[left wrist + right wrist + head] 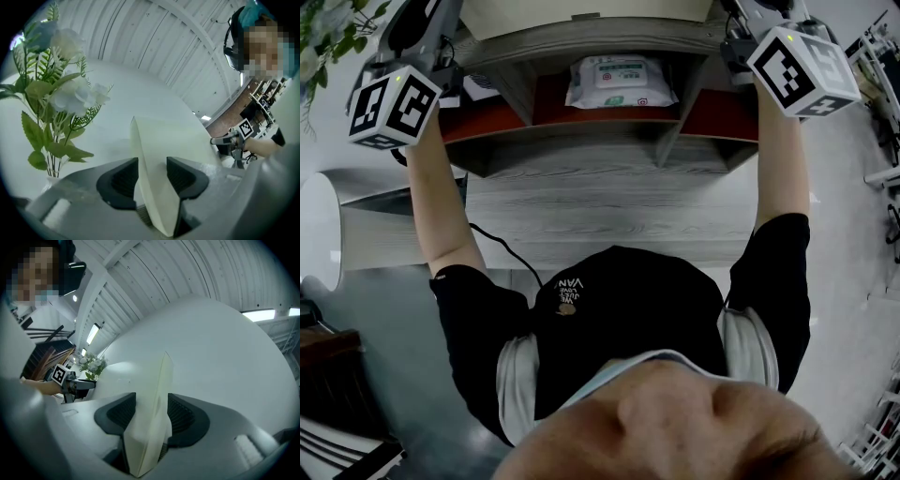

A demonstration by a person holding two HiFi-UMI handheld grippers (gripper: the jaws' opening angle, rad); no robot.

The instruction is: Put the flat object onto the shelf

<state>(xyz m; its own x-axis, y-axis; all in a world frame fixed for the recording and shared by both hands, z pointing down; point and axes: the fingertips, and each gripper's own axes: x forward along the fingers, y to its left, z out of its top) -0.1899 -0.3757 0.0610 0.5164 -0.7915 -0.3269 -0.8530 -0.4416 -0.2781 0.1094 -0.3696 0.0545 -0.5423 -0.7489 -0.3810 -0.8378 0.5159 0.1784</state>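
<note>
The flat object (581,11) is a cream board lying across the top of the grey wooden shelf (581,42), at the head view's upper edge. I hold one end with each gripper; their marker cubes (394,108) (802,70) show, but the jaws are cut off there. In the left gripper view the board (173,140) stands edge-on between the dark pads of my left gripper (152,176), which touch it. In the right gripper view the board (154,399) leans on the left pad of my right gripper (151,416), a thin dark gap at the other pad.
A pack of wet wipes (621,82) lies in the shelf's middle compartment on a red board (487,120). White artificial flowers (61,93) stand at the shelf's left end. A white round object (319,230) sits low at the left. A black cable (502,248) hangs near the person's arm.
</note>
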